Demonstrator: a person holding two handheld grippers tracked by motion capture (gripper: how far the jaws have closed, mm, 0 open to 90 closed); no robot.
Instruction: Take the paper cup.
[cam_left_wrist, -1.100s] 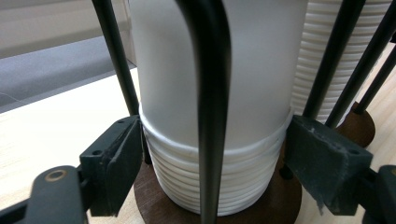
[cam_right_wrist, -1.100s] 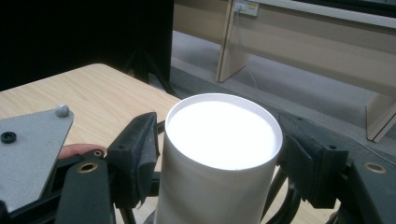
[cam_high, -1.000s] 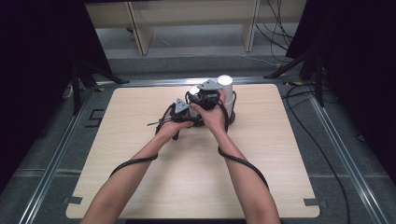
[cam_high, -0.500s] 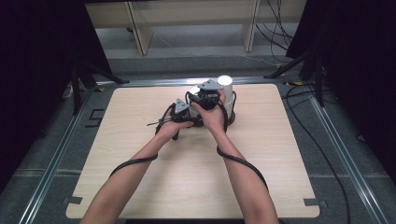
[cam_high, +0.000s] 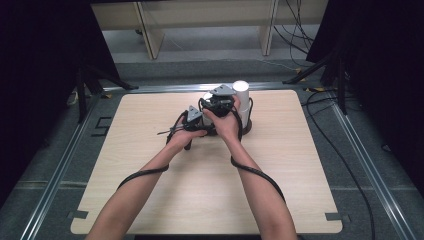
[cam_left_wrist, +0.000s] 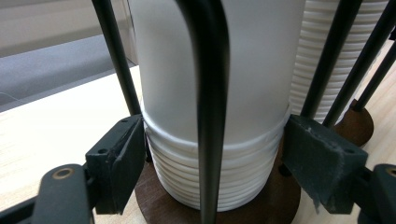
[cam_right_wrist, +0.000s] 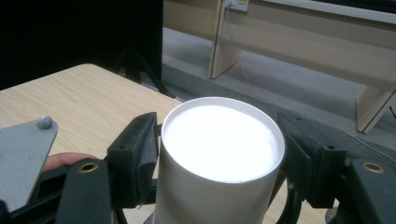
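Two cup stacks (cam_left_wrist: 219, 93), seemingly, in one wire holder (cam_left_wrist: 212, 116).

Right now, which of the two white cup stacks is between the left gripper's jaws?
The near cup stack: the left gripper flanks its ribbed rims. The other stack stands behind, to the right.

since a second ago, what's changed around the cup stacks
Little. The left gripper has been closing its jaws at the rims low on the near cup stack; the pads seem to touch. The right gripper has been opening its jaws around the top cup, one pad apart from it. Both hands, the wire cup holder and the far stack stayed put.
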